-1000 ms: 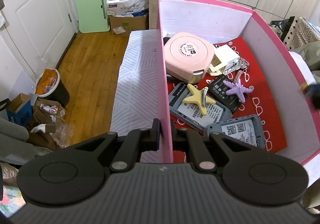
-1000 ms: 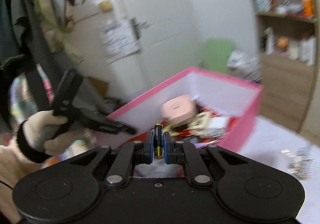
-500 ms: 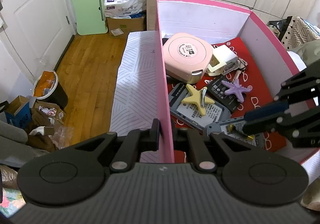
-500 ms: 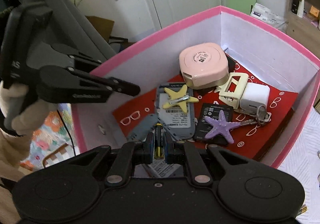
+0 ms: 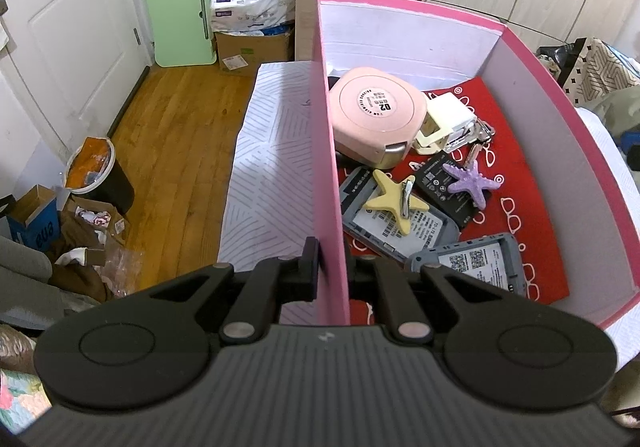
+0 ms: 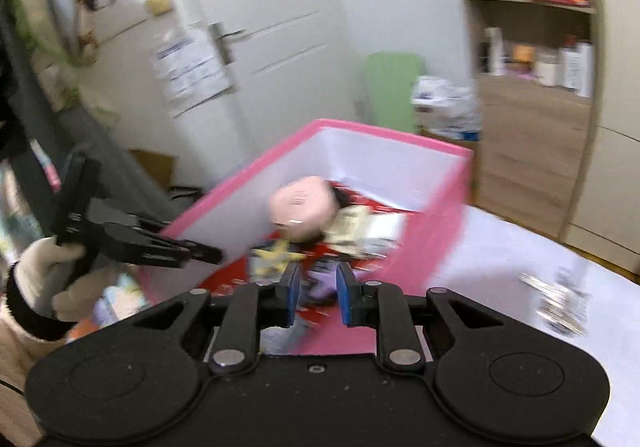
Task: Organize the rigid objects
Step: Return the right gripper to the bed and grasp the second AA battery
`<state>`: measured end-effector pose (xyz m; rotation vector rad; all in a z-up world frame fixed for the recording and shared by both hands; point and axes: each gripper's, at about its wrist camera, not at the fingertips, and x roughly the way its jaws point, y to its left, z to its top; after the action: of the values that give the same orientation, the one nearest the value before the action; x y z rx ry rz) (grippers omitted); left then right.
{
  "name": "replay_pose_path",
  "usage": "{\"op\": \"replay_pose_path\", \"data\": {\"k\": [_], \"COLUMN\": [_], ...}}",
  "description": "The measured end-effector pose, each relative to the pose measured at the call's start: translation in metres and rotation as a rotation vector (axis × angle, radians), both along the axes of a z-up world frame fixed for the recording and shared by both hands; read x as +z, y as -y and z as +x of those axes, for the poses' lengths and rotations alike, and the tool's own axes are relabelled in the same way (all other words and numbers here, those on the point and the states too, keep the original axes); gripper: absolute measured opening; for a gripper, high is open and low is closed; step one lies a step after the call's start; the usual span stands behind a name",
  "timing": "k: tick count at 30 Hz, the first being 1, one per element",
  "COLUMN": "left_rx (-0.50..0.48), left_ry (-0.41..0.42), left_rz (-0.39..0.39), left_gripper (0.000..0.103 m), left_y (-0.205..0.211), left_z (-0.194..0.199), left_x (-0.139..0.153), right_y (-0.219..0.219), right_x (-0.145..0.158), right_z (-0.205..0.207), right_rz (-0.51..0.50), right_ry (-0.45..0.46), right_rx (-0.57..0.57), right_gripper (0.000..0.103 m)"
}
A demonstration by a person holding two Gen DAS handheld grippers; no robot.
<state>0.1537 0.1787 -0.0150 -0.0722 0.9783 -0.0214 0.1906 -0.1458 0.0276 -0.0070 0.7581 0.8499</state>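
Note:
My left gripper (image 5: 333, 271) is shut on the left wall of the pink box (image 5: 327, 151). Inside lie a round pink case (image 5: 376, 115), a yellow starfish (image 5: 394, 201), a purple starfish (image 5: 472, 183), a white charger (image 5: 450, 115) and grey battery packs (image 5: 474, 265). The battery is not visible in the box. My right gripper (image 6: 318, 297) is open and empty, raised outside the box's near wall (image 6: 352, 331); this view is blurred. The left gripper (image 6: 196, 253) shows there on the box's wall.
The box stands on a white patterned cloth (image 5: 272, 167). A small pile of metal objects (image 6: 560, 299) lies on the cloth right of the box. A bin (image 5: 96, 175) and cardboard clutter sit on the wooden floor at left. Shelves and cupboards stand behind.
My right gripper went into the box with the battery, opened, and has pulled back up and out, empty. My left gripper kept its hold on the box wall.

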Motion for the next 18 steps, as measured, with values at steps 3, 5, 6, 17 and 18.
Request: {"op": "replay_pose_path", "data": {"k": [3, 5, 6, 17, 18], "left_rx": [0.006, 0.01, 0.012, 0.016, 0.016], "left_ry": [-0.001, -0.004, -0.006, -0.023, -0.023], "left_rz": [0.001, 0.003, 0.005, 0.032, 0.033], "left_gripper": [0.007, 0.007, 0.007, 0.007, 0.007], "left_y": [0.0, 0.001, 0.001, 0.006, 0.006], "left_z": [0.0, 0.0, 0.001, 0.004, 0.004], "left_x": [0.0, 0.0, 0.0, 0.002, 0.002], "right_y": [0.032, 0.049, 0.057, 0.068, 0.067], "right_x": [-0.009, -0.02, -0.026, -0.088, -0.09], "right_z": [-0.001, 0.002, 0.002, 0.026, 0.029], "right_rz": [-0.032, -0.046, -0.057, -0.184, -0.188], "right_ry": [-0.013, -0.045, -0.055, -0.092, -0.096], "right_rx": [-0.1, -0.159, -0.185, -0.277, -0.276], "right_gripper": [0.027, 0.028, 0.028, 0.032, 0.032]}}
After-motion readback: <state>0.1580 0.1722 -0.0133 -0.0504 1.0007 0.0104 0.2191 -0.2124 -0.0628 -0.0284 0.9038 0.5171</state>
